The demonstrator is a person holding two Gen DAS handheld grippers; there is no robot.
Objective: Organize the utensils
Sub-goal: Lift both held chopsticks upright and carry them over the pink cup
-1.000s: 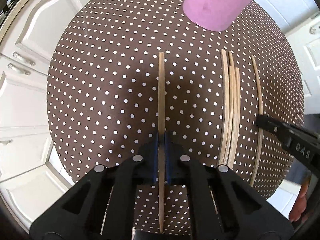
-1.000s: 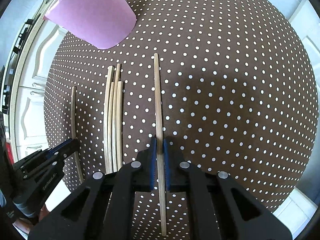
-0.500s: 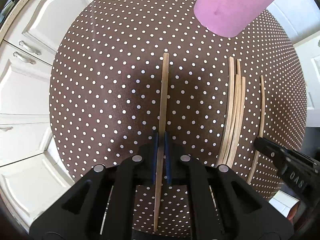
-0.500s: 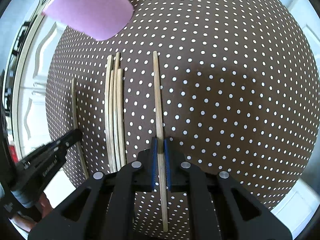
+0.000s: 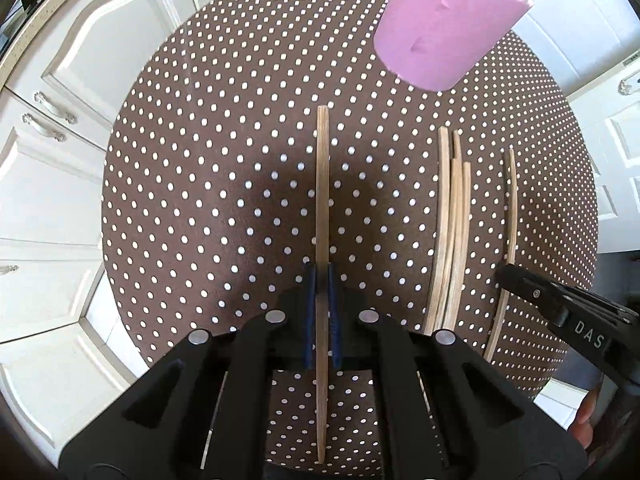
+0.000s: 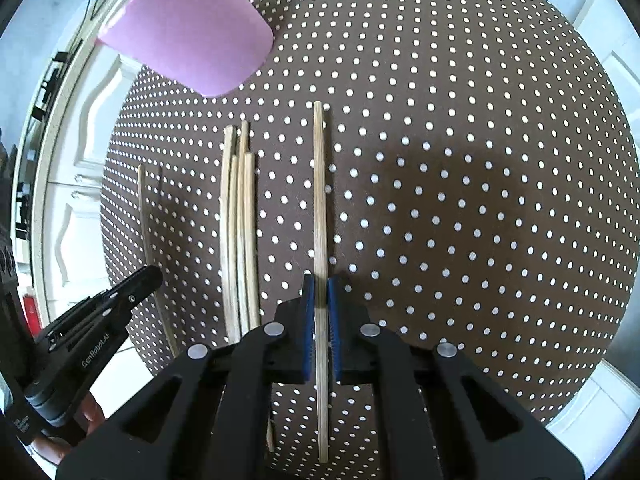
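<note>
My left gripper [image 5: 321,276] is shut on a wooden chopstick [image 5: 322,184], which points away over the brown dotted tablecloth [image 5: 208,184]. My right gripper [image 6: 319,284] is shut on a second chopstick [image 6: 319,184] in the same way. A bundle of several chopsticks [image 5: 452,232] [image 6: 240,232] lies on the cloth between the two. From the right wrist view, the left gripper [image 6: 154,276] holds its chopstick [image 6: 143,208] a little above its shadow. A pink cup [image 5: 444,24] [image 6: 192,36] stands at the far side with chopstick ends sticking out of it.
White cabinet doors [image 5: 60,184] and drawers surround the round table on all sides. A person's hand [image 6: 80,412] grips the left tool's handle. Bare dotted cloth [image 6: 480,160] lies to the right of the right gripper.
The left chopstick now shows a separate shadow on the cloth, so it has lifted slightly. The right gripper and its chopstick have hardly moved. Both grips are unchanged.
</note>
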